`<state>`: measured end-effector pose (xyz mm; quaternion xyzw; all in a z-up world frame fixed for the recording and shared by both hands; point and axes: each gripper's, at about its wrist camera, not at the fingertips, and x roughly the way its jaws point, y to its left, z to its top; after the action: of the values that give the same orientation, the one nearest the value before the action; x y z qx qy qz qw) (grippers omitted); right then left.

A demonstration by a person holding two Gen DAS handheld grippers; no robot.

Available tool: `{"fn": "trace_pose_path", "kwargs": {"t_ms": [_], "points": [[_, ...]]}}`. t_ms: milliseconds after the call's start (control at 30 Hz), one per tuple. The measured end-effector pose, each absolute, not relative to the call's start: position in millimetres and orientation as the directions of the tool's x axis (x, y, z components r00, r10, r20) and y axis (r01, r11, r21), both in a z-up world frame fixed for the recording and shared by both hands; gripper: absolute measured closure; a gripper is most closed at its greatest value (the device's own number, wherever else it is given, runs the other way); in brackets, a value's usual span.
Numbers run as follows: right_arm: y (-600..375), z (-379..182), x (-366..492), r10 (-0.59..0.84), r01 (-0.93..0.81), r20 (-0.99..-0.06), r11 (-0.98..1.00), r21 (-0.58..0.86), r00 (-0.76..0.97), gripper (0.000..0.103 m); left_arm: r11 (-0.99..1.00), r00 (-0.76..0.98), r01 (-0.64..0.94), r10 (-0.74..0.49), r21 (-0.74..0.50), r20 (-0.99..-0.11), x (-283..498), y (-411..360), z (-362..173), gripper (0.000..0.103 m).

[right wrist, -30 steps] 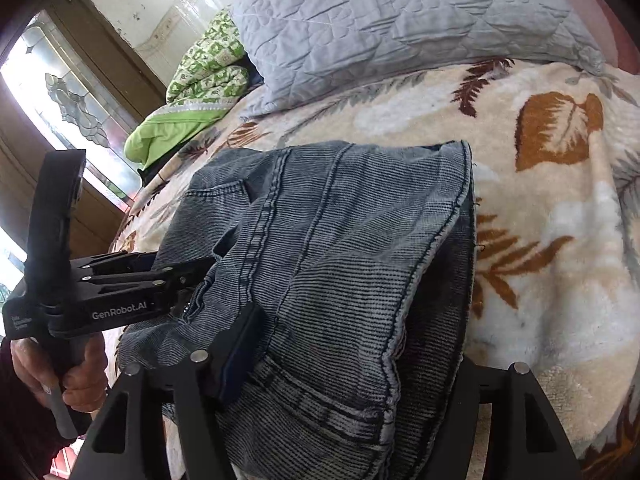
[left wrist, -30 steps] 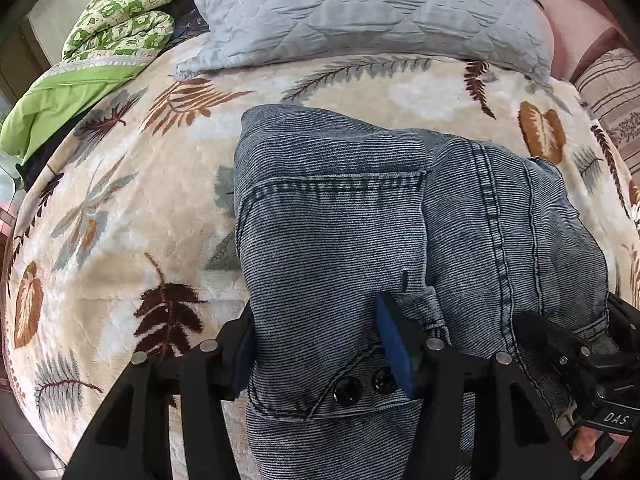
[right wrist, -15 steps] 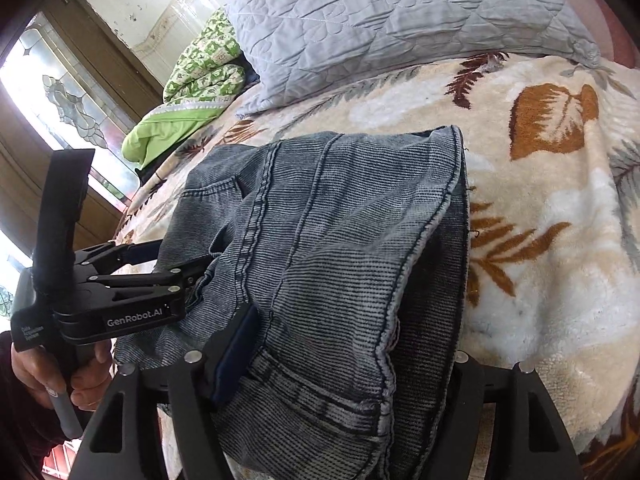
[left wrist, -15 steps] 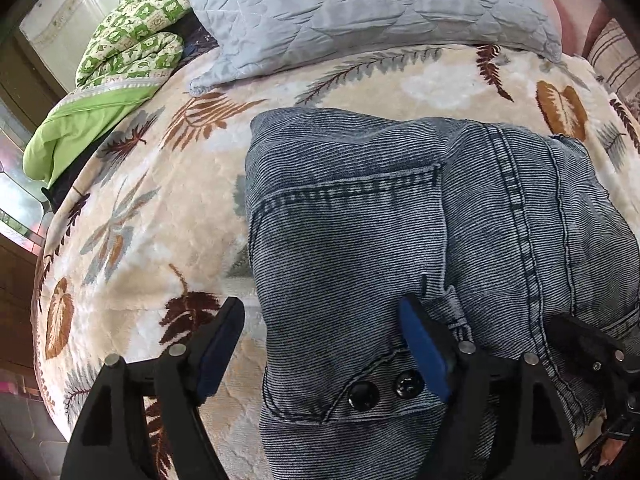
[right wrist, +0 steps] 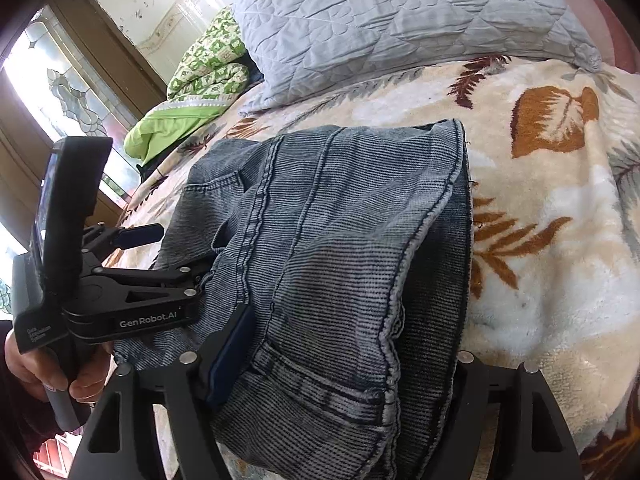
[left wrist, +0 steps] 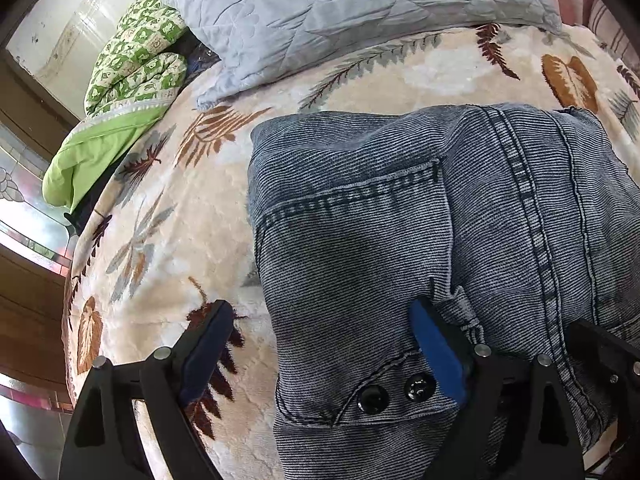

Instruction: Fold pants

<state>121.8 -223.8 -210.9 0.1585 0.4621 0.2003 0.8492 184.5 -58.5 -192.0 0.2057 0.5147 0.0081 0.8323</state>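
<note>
On bed: jeans (left wrist: 400, 240) folded, lying on leaf blanket (left wrist: 160, 240), below grey pillow (left wrist: 340, 12).
Left gripper (left wrist: 320, 344): just spread wide, clear of denim; waistband corner between pads, not pinched.
Right gripper (right wrist: 344, 356): easing apart, straddling folded edge; grip cannot tell.
Far left: green quilt (right wrist: 200, 76).

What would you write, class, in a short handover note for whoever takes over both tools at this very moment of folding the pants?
Left tool: open, jaws have just been opening; left finger over the blanket, right finger on the denim, nothing gripped.
Right tool: jaws have just been opening around the near edge of the pants; no firm grip visible.
Blue-grey ribbed denim pants: folded bundle on the cream leaf-print fleece blanket, below the grey quilted pillow.
Done: the pants lie folded over.
Left: withdraw both tools, tidy edges if needed.
</note>
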Motion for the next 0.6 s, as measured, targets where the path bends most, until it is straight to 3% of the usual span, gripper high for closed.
{"fn": "trace_pose_path", "kwargs": {"t_ms": [300, 600], "points": [[-225.5, -211.6, 120.5, 0.489, -0.188, -0.717, 0.867, 0.462, 0.497, 0.025, 0.924, 0.453, 0.159, 0.244, 0.347, -0.857, 190.8, -50.5, -194.3, 0.000], [-227.4, -210.7, 114.0, 0.488, -0.150, -0.713, 0.862, 0.484, 0.504, 0.024, 0.962, 0.435, 0.051, 0.221, 0.269, -0.873, 186.7, -37.3, -182.6, 0.000]]}}
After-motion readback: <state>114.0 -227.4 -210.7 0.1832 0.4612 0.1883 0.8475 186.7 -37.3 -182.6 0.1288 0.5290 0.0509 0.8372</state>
